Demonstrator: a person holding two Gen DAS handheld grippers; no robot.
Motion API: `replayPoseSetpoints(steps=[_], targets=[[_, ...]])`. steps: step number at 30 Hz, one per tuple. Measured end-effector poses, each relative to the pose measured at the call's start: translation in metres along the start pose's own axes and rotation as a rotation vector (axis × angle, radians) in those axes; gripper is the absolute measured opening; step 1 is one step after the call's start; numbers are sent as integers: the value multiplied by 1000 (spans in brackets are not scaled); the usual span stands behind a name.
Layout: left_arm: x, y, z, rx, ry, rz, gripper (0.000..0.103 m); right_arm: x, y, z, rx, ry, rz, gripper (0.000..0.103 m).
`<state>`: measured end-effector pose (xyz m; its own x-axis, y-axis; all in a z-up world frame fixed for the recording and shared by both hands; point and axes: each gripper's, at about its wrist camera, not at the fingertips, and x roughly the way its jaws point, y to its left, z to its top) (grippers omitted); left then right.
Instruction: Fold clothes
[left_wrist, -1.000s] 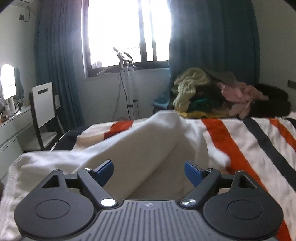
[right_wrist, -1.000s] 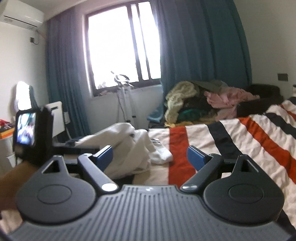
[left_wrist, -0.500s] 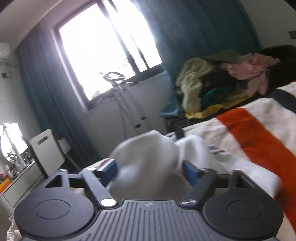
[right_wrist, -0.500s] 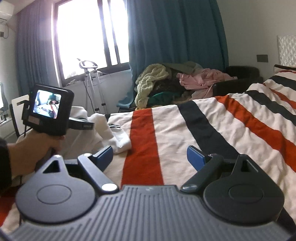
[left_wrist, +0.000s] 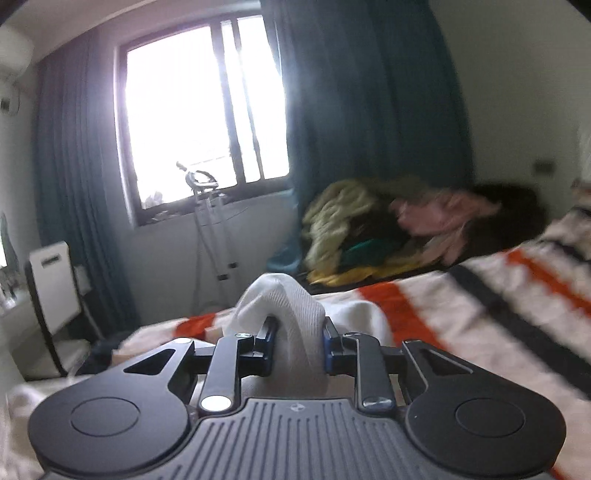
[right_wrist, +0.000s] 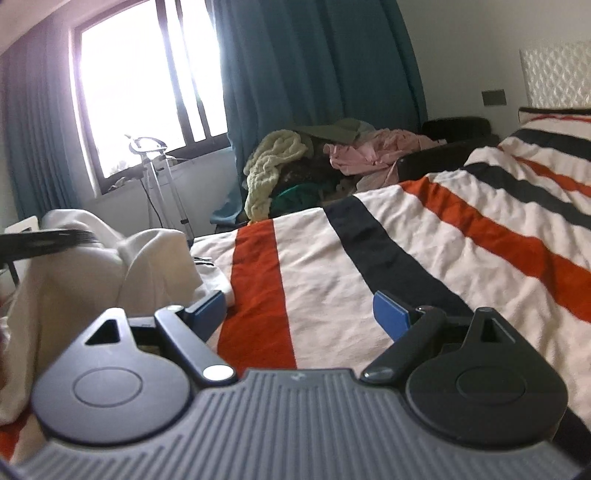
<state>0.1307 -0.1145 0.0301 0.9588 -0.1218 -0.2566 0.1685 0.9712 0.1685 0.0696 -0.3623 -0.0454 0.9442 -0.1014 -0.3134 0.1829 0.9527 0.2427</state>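
Left gripper (left_wrist: 298, 345) has its jaws pinched tight on a bunched ridge of the white garment (left_wrist: 291, 314), lifting that fold clear of the striped bedspread (left_wrist: 480, 306), likely so the cloth can be dragged out and straightened; right gripper (right_wrist: 298, 314) hangs low over the stripes, jaws spread wide and empty, just beside the garment's near edge, seemingly lined up for a second corner; the rest of the garment lies heaped at the bed's left side; unfolded clothes pile (right_wrist: 314, 162) waits beyond.
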Motion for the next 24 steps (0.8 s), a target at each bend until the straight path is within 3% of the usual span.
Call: replayPoseSetpoints(steps=[5, 8, 11, 14, 16, 18, 21, 24], targets=[[-94, 6, -48, -102, 15, -126, 25, -29, 10, 4, -31, -22, 10, 88], [-114, 6, -75, -121, 117, -197, 25, -43, 15, 2, -39, -21, 20, 88], [-115, 14, -91, -194, 192, -204, 26, -47, 15, -3, 4, 32, 50, 88], [-111, 27, -92, -272, 211, -222, 29, -43, 14, -8, 89, 102, 122, 88], [-104, 36, -90, -322, 219, -244, 38, -40, 12, -12, 155, 135, 186, 85], [-99, 40, -90, -350, 231, -255, 46, -33, 12, -14, 205, 173, 235, 76], [-94, 44, -86, -360, 239, -250, 61, -13, 18, -11, 251, 238, 289, 76], [-88, 51, -82, -379, 243, -260, 67, 18, 26, -1, 291, 298, 348, 76]])
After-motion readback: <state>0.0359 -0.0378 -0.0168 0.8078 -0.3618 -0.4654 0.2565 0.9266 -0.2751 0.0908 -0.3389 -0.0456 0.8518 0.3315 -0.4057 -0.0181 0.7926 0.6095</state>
